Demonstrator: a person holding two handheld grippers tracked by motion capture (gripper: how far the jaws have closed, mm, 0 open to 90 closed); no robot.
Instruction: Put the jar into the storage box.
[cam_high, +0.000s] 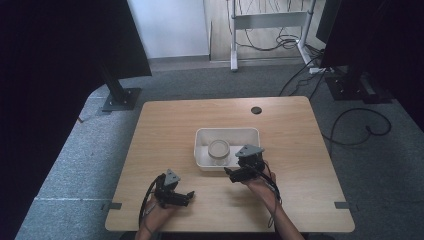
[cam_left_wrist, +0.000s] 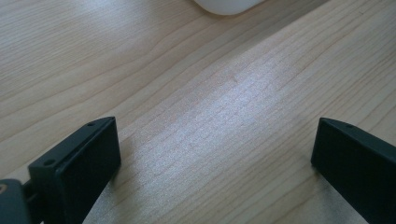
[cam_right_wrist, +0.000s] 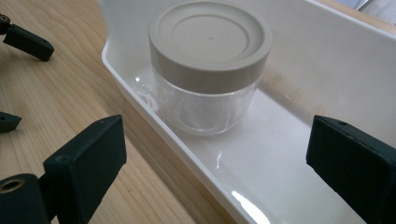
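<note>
One jar (cam_right_wrist: 210, 65) before parted right tongs (cam_right_wrist: 215, 163)

The left gripper (cam_high: 189, 196) points to 3 o'clock, jaws wide apart. The right gripper (cam_high: 229, 173) points to 10 o'clock, also spread.

A jar (cam_high: 218, 151) stands in a tray (cam_high: 227, 132) at mid-table (cam_high: 165, 130), grippers nearer the person.

Wooden table (cam_high: 165, 125) on grey carpet (cam_high: 75, 160), black stands (cam_high: 117, 92).
</note>
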